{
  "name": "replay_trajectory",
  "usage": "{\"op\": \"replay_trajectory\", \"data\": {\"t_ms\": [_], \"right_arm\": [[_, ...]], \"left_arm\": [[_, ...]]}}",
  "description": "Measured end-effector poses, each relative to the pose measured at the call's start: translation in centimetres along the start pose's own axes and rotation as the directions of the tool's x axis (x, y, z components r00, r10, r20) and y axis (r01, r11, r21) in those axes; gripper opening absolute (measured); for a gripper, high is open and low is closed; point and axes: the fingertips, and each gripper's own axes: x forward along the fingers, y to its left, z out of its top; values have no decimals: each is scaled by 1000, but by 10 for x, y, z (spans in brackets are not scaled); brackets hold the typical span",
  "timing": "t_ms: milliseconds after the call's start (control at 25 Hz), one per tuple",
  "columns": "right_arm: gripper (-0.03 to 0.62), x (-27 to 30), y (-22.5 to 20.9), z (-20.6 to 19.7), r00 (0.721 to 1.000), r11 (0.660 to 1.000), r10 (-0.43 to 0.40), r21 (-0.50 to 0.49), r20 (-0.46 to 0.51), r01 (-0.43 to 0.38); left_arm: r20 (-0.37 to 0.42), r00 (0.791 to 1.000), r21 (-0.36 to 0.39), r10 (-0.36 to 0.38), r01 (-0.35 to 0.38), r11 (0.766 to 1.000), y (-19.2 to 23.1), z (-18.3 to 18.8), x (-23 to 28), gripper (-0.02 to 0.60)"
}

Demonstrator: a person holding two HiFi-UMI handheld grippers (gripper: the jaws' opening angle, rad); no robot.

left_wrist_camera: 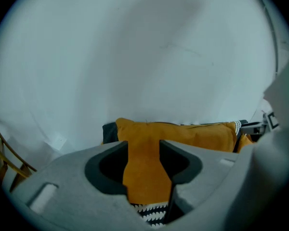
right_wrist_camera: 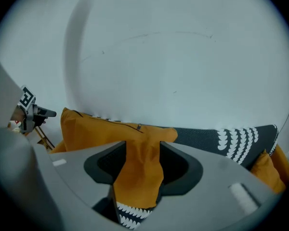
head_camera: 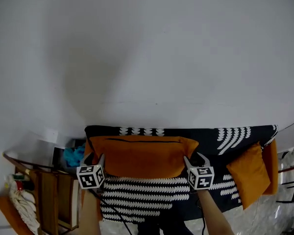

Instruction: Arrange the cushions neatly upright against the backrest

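Note:
A large orange cushion [head_camera: 142, 155] stands upright against the sofa's backrest [head_camera: 235, 133], which is draped in a black cover with white marks. My left gripper [head_camera: 91, 156] is at its left lower corner and my right gripper [head_camera: 196, 156] at its right lower corner. In the left gripper view the cushion's fabric [left_wrist_camera: 144, 172] lies in the gap of my left gripper [left_wrist_camera: 143, 162], whose jaws stand apart. The right gripper view shows the same: orange fabric [right_wrist_camera: 137, 177] hangs between the spread jaws of my right gripper [right_wrist_camera: 143, 165]. A smaller orange cushion [head_camera: 247, 173] leans at the sofa's right end.
A wooden side table [head_camera: 46, 195] with clutter stands left of the sofa, a blue thing [head_camera: 74, 155] behind it. The white wall [head_camera: 147, 58] rises right behind the backrest. The seat [head_camera: 147, 195] carries the striped cover. An orange sofa arm [head_camera: 271, 165] closes the right end.

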Motion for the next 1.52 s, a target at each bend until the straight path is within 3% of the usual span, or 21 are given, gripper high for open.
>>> {"op": "replay_trajectory", "data": {"t_ms": [200,400,560,720,920,1160,1360,1520], "right_arm": [[159,-42,9,47,991,1000,9,6,133,-10],[78,-90,26,102,961,999,41,-29,274,-34],[9,-136,38,133,927,996,42,-88,372,-10],[9,-174,50,159,891,993,61,-118,450,-8],[9,-209,59,181,856,994,75,-101,511,-27],[9,-232,65,194,832,995,94,-89,547,-54],[9,-245,73,193,823,993,111,-91,558,-72],[9,-247,79,193,817,990,136,-110,560,-89]], "left_arm": [[128,991,13,-34,33,999,-32,42,-45,209],[298,953,23,-58,54,998,-68,95,-107,197],[399,914,57,-68,49,997,-96,125,-159,116],[487,873,66,-33,1,998,-112,153,-206,14],[558,829,101,-28,-35,994,-135,176,-250,8],[616,788,59,-5,-40,997,-149,186,-286,5],[637,771,62,12,-67,996,-160,181,-307,5],[636,772,73,21,-87,994,-165,174,-312,3]]}}
